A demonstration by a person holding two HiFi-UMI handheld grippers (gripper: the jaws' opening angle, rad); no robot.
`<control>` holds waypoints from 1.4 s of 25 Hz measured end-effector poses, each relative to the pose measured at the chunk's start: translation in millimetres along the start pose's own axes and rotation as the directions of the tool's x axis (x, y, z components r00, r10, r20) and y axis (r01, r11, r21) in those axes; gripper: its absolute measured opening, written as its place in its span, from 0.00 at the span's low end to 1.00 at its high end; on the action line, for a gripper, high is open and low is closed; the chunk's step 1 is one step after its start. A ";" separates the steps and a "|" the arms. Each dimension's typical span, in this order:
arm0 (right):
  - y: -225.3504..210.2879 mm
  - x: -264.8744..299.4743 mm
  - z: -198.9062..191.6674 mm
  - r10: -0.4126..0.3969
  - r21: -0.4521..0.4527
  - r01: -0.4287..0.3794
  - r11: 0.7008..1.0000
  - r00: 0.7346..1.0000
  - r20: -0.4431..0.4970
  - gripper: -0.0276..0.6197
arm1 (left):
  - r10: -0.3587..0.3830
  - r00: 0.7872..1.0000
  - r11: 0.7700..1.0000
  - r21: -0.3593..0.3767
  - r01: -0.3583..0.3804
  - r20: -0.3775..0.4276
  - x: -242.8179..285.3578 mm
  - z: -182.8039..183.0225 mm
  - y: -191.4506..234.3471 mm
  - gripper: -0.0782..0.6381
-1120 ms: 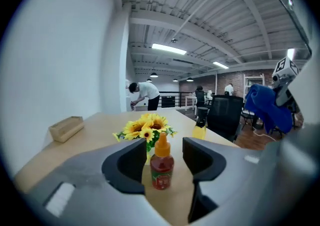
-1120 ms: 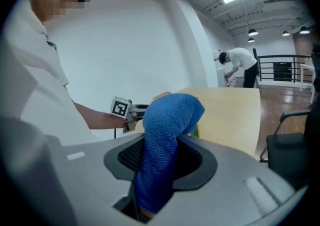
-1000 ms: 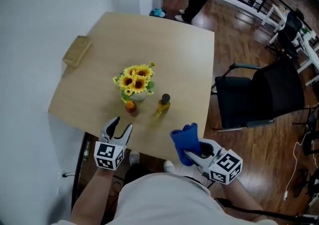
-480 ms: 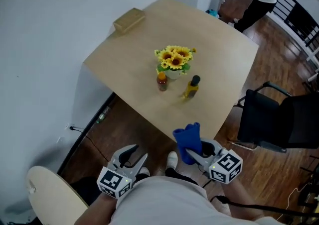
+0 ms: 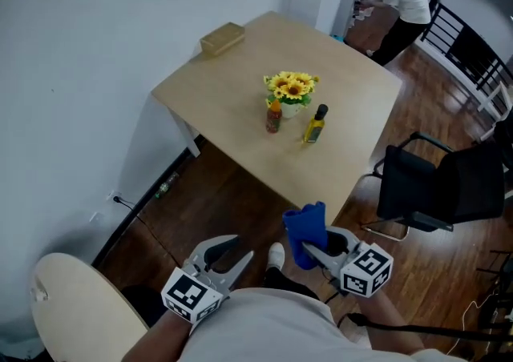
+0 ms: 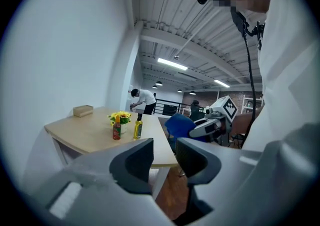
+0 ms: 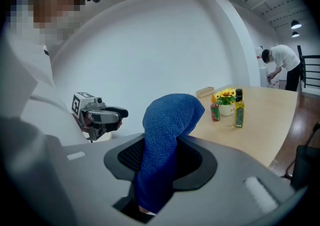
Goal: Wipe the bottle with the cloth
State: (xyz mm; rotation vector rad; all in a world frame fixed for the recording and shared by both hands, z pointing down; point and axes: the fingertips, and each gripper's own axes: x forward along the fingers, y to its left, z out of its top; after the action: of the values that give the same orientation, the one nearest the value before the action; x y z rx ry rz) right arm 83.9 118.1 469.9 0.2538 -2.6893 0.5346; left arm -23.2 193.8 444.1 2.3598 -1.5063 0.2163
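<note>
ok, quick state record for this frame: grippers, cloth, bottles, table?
left gripper: jaws closing, nothing between them
right gripper: shut on cloth, blue, sticking up out of the jaws
bottles: yellow bottle and red bottle, upright on table
beside them: sunflowers
far corner: wooden box
progress: both grippers held clear of the table; wiping not started

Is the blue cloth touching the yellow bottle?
Apart. The head view shows the blue cloth held short of the table, far from the yellow bottle standing on it.
</note>
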 end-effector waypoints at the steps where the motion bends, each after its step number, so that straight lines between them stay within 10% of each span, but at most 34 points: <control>1: 16.3 -6.0 -2.8 -0.011 -0.003 0.011 1.000 1.000 0.010 0.28 | -0.005 1.000 1.000 -0.003 0.005 0.009 -14.1 -5.2 -6.4 0.31; 13: 154.0 -85.3 -82.0 -0.087 0.020 0.086 0.996 0.996 0.007 0.28 | -0.096 0.995 0.995 -0.026 0.096 0.007 -118.7 -71.7 -96.0 0.30; 35: 163.5 -251.3 -148.0 -0.031 -0.012 0.032 0.999 0.997 0.077 0.28 | -0.066 0.997 0.998 0.021 0.065 0.048 -56.6 -46.1 -265.2 0.29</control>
State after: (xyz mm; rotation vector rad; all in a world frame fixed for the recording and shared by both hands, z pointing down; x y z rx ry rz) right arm 321.6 351.3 440.7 0.3189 -2.7573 0.5068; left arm 194.1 360.5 418.3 2.4419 -1.4515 0.1596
